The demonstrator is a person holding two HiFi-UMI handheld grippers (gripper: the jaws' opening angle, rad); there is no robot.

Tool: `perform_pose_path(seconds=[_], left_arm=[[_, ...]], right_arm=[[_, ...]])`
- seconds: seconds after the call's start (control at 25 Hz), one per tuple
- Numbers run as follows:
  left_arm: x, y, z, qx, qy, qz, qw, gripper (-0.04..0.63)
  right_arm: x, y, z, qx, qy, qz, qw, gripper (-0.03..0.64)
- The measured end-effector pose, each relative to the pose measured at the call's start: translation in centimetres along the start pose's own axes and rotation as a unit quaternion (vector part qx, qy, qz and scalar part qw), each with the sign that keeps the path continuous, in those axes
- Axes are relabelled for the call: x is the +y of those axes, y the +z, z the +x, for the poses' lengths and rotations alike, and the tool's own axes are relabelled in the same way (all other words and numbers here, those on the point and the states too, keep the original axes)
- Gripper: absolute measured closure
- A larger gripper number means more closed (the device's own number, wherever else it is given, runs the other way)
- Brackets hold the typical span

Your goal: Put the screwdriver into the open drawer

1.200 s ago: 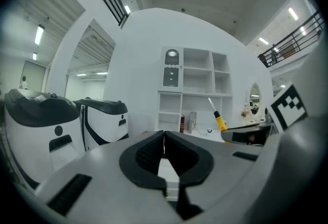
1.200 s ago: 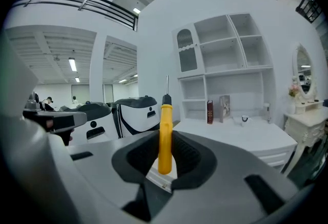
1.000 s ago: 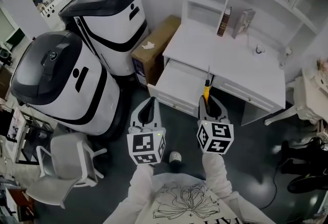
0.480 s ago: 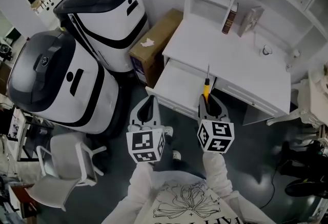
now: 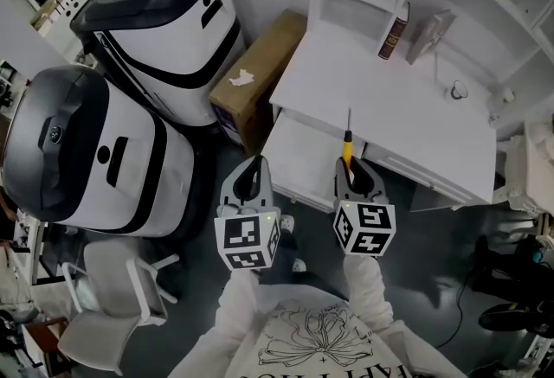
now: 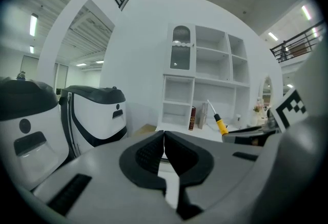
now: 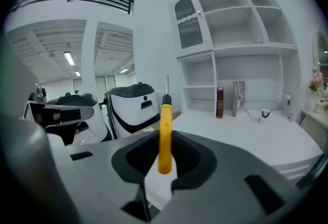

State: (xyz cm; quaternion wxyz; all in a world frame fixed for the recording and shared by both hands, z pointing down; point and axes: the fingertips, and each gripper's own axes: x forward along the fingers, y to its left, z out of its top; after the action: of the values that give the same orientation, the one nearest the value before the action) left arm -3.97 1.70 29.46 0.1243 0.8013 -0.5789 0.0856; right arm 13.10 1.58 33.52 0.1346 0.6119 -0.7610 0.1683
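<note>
We're at the carry step: right tongs clenched on screwdriver handle, shaft fwd, by the open drawer's right side. Left tongs clenched, empty. Next, we reckon: bring it over drawer, lower, then release.

readable text: none | shirt: lettering under a line-drawn flower, cut by the lower edge, not legible | marker cubes: black-and-white square patterns only | book: spine marks too small to read | white machine: black dot-and-bar sign on its front
</note>
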Motion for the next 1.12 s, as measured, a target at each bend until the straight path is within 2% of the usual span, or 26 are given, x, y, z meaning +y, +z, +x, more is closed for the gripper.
perform_pose_path(seconds=[0.44, 1.12], left_arm=[[3.5, -0.9, 8.3, 0.042, -0.01, -0.006, 0.999, 0.589], [7.4, -7.5, 15.3, 0.127, -0.023, -0.021, 0.9915, 0.589]], right_arm=[[-0.5, -0.1, 8.4, 0.045, 0.007, -0.007, 0.999, 0.546], [-0.3, -6.8, 16.7, 0.15, 0.029, -0.027, 0.988, 0.546]])
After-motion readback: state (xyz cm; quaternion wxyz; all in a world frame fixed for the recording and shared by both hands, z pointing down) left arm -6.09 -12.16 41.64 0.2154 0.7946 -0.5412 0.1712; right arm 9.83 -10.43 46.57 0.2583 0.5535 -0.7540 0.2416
